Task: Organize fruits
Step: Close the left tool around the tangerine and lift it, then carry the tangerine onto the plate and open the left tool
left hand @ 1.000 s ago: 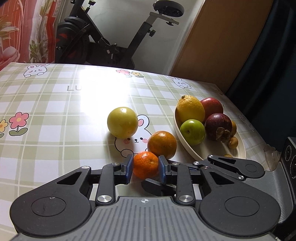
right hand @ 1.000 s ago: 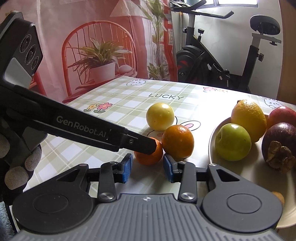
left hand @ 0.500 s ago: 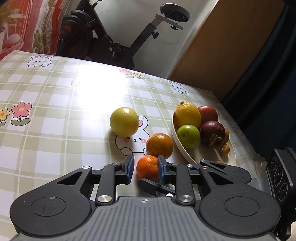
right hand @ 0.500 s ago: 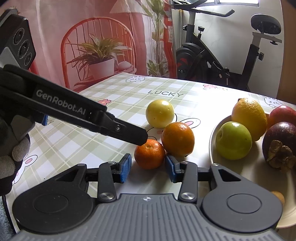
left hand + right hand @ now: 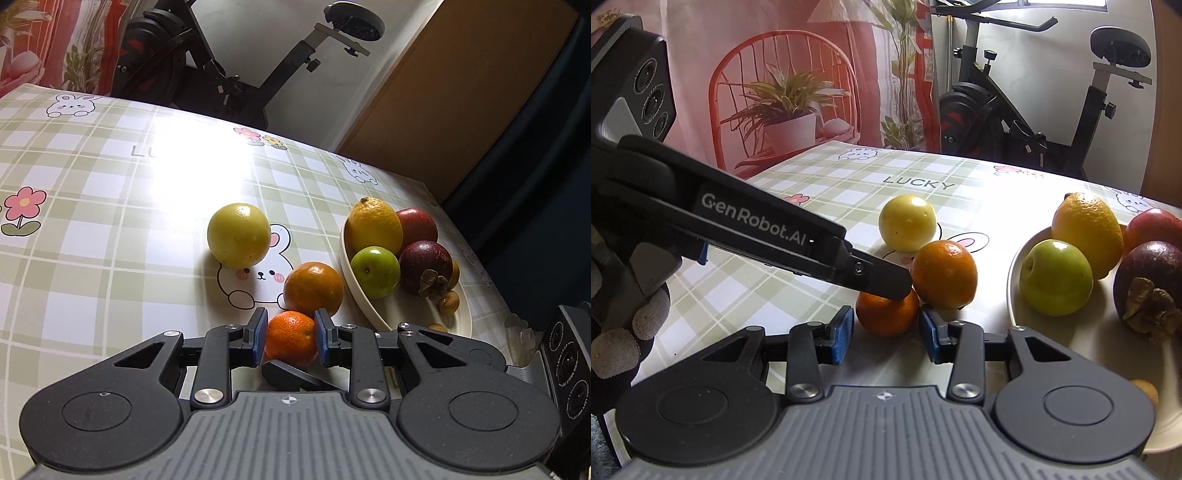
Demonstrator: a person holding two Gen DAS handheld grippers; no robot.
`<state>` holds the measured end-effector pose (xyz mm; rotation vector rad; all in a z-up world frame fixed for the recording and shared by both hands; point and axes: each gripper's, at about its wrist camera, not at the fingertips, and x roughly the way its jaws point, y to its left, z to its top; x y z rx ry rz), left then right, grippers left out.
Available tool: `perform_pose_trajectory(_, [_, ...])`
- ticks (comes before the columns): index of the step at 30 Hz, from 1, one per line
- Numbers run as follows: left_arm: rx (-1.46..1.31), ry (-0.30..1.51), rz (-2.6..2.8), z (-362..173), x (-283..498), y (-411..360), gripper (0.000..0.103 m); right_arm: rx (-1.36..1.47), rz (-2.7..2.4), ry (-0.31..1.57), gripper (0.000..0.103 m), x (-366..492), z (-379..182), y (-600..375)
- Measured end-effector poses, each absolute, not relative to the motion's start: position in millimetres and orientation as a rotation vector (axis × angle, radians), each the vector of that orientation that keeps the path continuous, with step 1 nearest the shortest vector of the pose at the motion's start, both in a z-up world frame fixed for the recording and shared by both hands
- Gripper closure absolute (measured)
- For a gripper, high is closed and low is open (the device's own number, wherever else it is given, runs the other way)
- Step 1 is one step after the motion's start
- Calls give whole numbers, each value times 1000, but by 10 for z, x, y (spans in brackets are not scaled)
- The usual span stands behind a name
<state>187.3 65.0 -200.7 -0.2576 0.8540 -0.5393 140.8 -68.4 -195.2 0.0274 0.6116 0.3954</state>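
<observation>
A small tangerine (image 5: 291,338) sits between the blue pads of my left gripper (image 5: 291,339), which is shut on it. In the right wrist view the same tangerine (image 5: 884,317) lies just ahead of my right gripper (image 5: 885,334), which is open with a pad on either side. The left gripper's black finger (image 5: 812,243) crosses over the fruit's top. A larger orange (image 5: 314,288) touches the tangerine from behind. A yellow round fruit (image 5: 238,234) stands further back on the checked tablecloth. The cream plate (image 5: 364,306) to the right holds a lemon (image 5: 375,225), a green apple (image 5: 375,271), a red apple (image 5: 417,227) and a mangosteen (image 5: 424,266).
The table's right edge (image 5: 480,258) runs close behind the plate. An exercise bike (image 5: 1015,122) stands beyond the far edge, and a red chair with a potted plant (image 5: 786,118) is at the left. A gloved hand (image 5: 613,343) holds the left gripper.
The left gripper's finger, which stood above the tangerine half a second ago, now lies across it. My right gripper has edged forward, so its pads flank the fruit.
</observation>
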Motion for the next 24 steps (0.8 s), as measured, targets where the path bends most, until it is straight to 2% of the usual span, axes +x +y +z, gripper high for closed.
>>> perform_pose_trajectory(13, [-232, 846, -543, -1851, 1704, 652, 74, 16, 404, 531, 64, 1138, -1903, -722])
perform_pose_trajectory(24, [-147, 808, -593, -1578, 1618, 194, 75, 68, 345, 447, 64, 895, -1789, -1145])
